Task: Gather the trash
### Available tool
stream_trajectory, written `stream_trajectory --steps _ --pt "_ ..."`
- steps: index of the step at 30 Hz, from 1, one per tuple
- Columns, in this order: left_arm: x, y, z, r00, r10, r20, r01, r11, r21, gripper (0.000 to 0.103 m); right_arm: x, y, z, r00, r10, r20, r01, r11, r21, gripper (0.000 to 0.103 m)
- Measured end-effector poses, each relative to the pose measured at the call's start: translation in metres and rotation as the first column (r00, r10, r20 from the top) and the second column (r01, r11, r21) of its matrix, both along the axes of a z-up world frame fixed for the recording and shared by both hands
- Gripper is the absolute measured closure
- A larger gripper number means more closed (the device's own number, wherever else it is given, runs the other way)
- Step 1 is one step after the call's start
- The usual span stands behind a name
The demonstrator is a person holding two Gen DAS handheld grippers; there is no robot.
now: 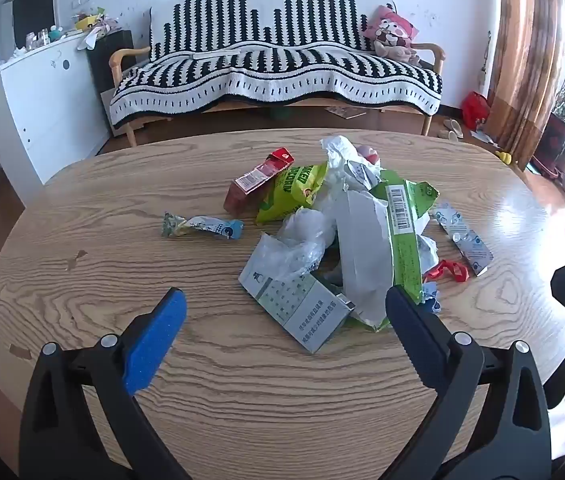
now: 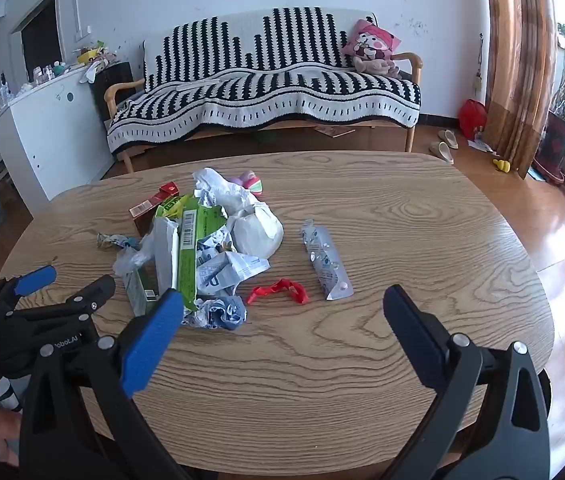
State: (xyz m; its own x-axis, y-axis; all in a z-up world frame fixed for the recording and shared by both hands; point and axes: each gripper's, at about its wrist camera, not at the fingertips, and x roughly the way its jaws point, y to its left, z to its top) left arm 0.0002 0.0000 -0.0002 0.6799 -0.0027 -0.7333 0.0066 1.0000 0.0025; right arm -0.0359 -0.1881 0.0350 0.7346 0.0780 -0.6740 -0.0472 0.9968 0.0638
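Litter heap (image 1: 334, 232) on wooden table (image 1: 122, 264); left tongs (image 1: 282, 308) gape empty, grey box (image 1: 298, 312) just ahead between tips, long axis slanting right; right tongs (image 2: 282, 304) also spread, red scrap (image 2: 278, 290) ahead; left nearer heap.

Trash sits in a loose heap on the wood table, straight ahead of both tools. A flat grey-green box (image 1: 302, 312) lies nearest the left one, half under a clear plastic bag (image 1: 302, 240). A long green wrapper (image 1: 402, 232) drapes over the pile, with a red carton (image 1: 258, 180) at the far side. Off alone: a small candy wrapper (image 1: 202, 227), a red ribbon scrap (image 2: 278, 290) and a silver pill strip (image 2: 324, 258).
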Motion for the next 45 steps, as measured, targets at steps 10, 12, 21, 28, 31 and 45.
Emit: stream_trajectory --steps 10,12,21,28,31,45 --pt "-0.001 -0.001 0.001 1.0 -0.002 0.006 0.002 1.0 0.004 0.006 0.0 0.0 -0.001 1.0 0.0 0.001 0.0 1.0 -0.001 0.006" --pt "-0.001 -0.001 0.001 1.0 -0.001 0.006 0.001 1.0 0.003 0.006 0.0 0.0 0.0 1.0 0.0 0.002 0.0 1.0 0.0 0.006" --pt "-0.001 -0.001 0.001 1.0 -0.003 0.006 0.003 1.0 0.003 0.006 -0.001 0.001 0.0 1.0 0.001 0.001 -0.001 1.0 0.001 0.006" --pt "-0.001 -0.001 0.001 1.0 -0.003 0.006 0.003 1.0 0.004 0.006 -0.001 0.001 0.0 1.0 0.001 0.001 -0.001 1.0 0.001 0.006" --pt "-0.001 -0.001 0.001 1.0 -0.002 0.006 0.002 1.0 0.003 0.006 0.0 0.001 -0.001 1.0 0.001 0.0 -0.001 1.0 0.002 0.006" --pt "0.005 0.032 0.001 1.0 0.003 -0.01 -0.003 0.999 -0.038 0.006 0.008 -0.002 -0.008 1.0 0.008 -0.014 -0.007 1.0 0.007 0.006"
